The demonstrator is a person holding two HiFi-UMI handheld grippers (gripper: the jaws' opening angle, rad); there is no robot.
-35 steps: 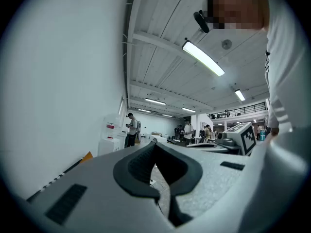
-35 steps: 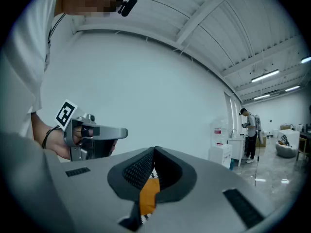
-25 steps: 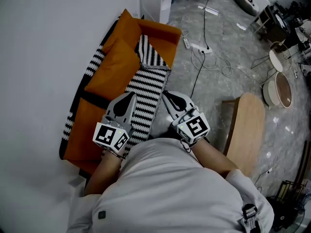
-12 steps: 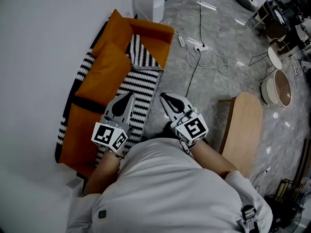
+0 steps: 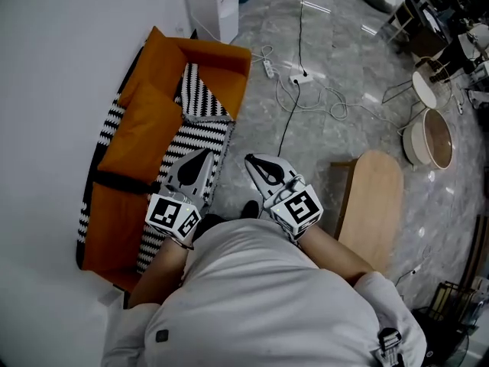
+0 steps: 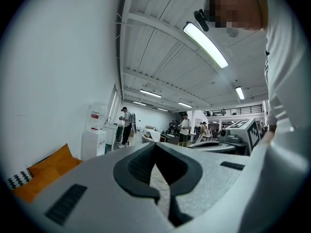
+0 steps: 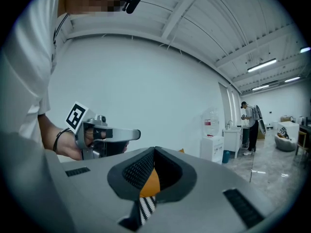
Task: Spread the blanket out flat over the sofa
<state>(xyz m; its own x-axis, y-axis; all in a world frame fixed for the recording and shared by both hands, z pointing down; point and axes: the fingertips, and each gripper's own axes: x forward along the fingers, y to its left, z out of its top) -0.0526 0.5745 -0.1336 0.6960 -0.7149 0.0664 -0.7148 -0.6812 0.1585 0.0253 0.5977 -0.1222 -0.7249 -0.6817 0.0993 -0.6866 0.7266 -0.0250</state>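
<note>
The orange sofa (image 5: 130,128) stands along the white wall at the left of the head view. A black-and-white striped blanket (image 5: 191,140) lies along its seat, and more of it hangs behind the backrest. Both grippers are held close to the person's body, over the floor in front of the sofa. My left gripper (image 5: 203,154) is shut and empty, just off the seat's front edge. My right gripper (image 5: 251,161) is shut and empty, to its right. In the right gripper view, sofa (image 7: 150,181) and blanket (image 7: 146,205) show through the jaw gap.
A wooden side table (image 5: 374,205) stands to the right of the person. Cables and a power strip (image 5: 302,79) lie on the grey floor ahead. A white water dispenser (image 5: 210,2) is past the sofa's far end. A round chair (image 5: 432,136) sits far right.
The sofa and blanket have slid left in the head view, so the person has drawn away from them. Both grippers stay shut and keep their pose near the body.
</note>
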